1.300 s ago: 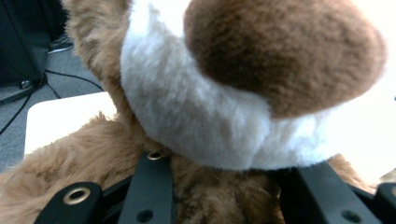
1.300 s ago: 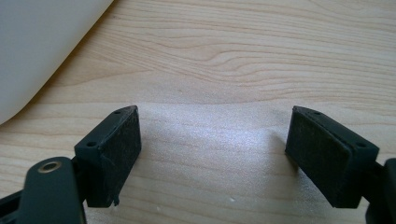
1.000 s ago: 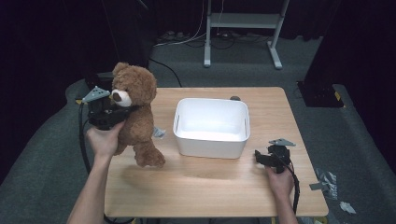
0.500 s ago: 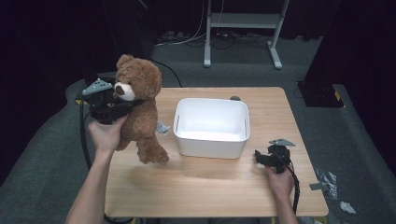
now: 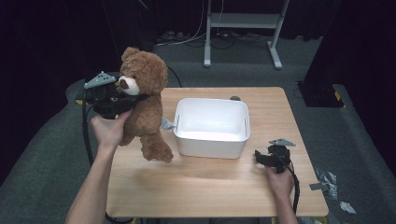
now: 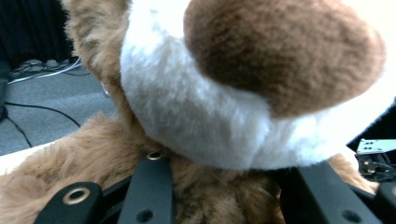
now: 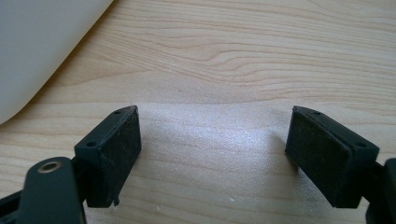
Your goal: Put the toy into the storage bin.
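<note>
With our left gripper [image 5: 125, 100] clamped on the teddy bear [image 5: 142, 105] below its chin, lifted left of the white bin [image 5: 211, 122], and right gripper [image 5: 267, 157] open on the bench [image 5: 210, 182], we reckon it's light, soft, squashy: grip the torso.

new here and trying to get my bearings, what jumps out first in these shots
A brown teddy bear hangs in the air above the table's left edge, clamped in the left claw. Just right of it, an empty white bin sits mid-table. The right claw rests open on the wood near the bin's front right corner.
</note>
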`<move>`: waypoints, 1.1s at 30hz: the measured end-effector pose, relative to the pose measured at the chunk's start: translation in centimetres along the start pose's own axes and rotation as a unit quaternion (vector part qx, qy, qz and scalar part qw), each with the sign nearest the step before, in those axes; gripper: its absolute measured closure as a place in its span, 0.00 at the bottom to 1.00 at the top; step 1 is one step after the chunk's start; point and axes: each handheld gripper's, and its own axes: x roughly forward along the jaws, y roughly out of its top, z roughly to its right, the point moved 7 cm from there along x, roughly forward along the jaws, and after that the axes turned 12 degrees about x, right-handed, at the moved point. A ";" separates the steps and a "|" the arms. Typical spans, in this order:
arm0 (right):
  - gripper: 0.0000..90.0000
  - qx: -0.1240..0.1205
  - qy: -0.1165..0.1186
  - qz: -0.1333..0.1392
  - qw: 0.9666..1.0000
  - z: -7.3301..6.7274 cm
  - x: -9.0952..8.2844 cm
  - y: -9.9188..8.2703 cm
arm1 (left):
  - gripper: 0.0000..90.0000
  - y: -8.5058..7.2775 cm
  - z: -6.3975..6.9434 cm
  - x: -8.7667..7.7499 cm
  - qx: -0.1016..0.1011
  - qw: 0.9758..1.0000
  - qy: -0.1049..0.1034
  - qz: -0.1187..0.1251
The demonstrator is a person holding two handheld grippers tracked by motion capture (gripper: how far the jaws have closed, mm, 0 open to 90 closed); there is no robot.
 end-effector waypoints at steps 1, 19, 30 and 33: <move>0.19 0.000 0.000 0.000 1.000 0.0 0.0 0.0 | 0.73 0.1 0.1 0.0 0.000 1.000 -0.001 0.000; 0.19 0.000 0.000 0.000 1.000 0.0 0.0 0.0 | 0.72 2.5 1.6 1.8 0.006 1.000 -0.021 0.009; 0.19 0.000 0.000 0.000 1.000 0.0 0.0 0.0 | 0.72 4.0 3.4 3.9 0.017 0.999 -0.040 0.008; 0.19 0.000 0.000 0.000 1.000 0.0 0.0 0.0 | 0.72 4.1 3.6 4.2 0.018 0.999 -0.041 0.007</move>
